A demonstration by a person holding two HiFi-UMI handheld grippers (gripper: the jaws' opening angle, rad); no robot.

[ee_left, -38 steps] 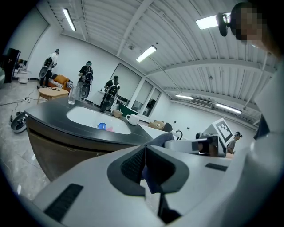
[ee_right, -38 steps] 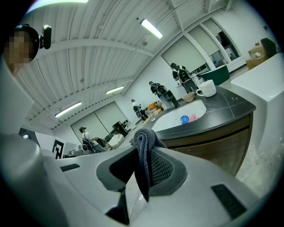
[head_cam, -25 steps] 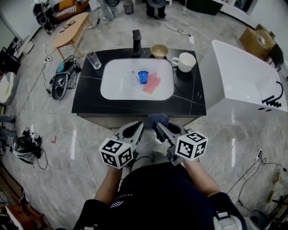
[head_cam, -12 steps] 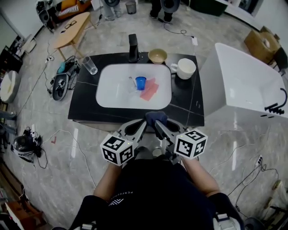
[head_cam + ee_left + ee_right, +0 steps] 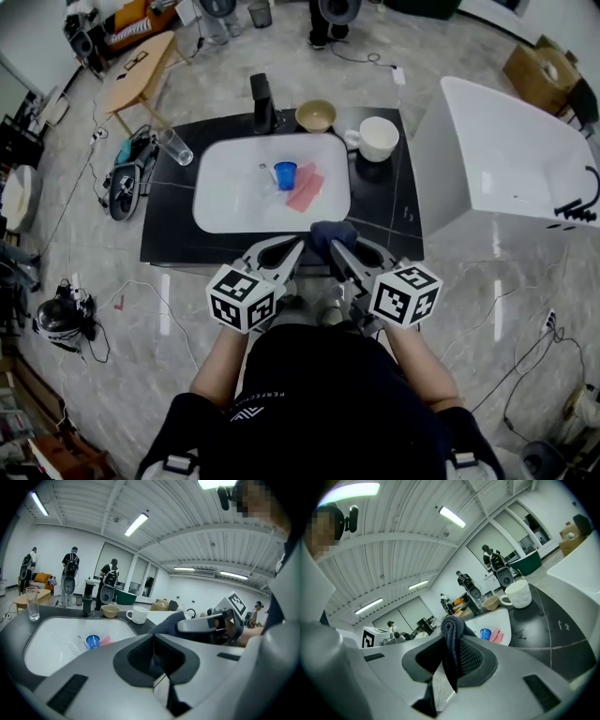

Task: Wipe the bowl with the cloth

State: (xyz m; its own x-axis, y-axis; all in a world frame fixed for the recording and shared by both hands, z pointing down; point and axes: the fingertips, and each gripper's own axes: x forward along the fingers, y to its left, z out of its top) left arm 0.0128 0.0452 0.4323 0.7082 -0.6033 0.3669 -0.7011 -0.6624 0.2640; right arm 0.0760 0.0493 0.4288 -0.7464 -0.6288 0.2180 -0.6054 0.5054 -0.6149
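The bowl (image 5: 316, 115) beside the faucet (image 5: 262, 101) is waiting; my right gripper (image 5: 339, 255) is pinching the dark cloth (image 5: 333, 232), my left gripper (image 5: 292, 251) is closed on nothing; this thin pinch could slip.

Counter (image 5: 380, 202) with a sink (image 5: 220, 202) set in its middle

A cup (image 5: 285, 174) was placed in the sink. Behind the sink, a faucet (image 5: 262, 101), the bowl (image 5: 316, 115) and a mug (image 5: 377, 138) were lined left to right, with a glass (image 5: 174, 146) at the rear left. The cloth (image 5: 333, 231) was held in the right gripper (image 5: 331, 247) over the near edge.
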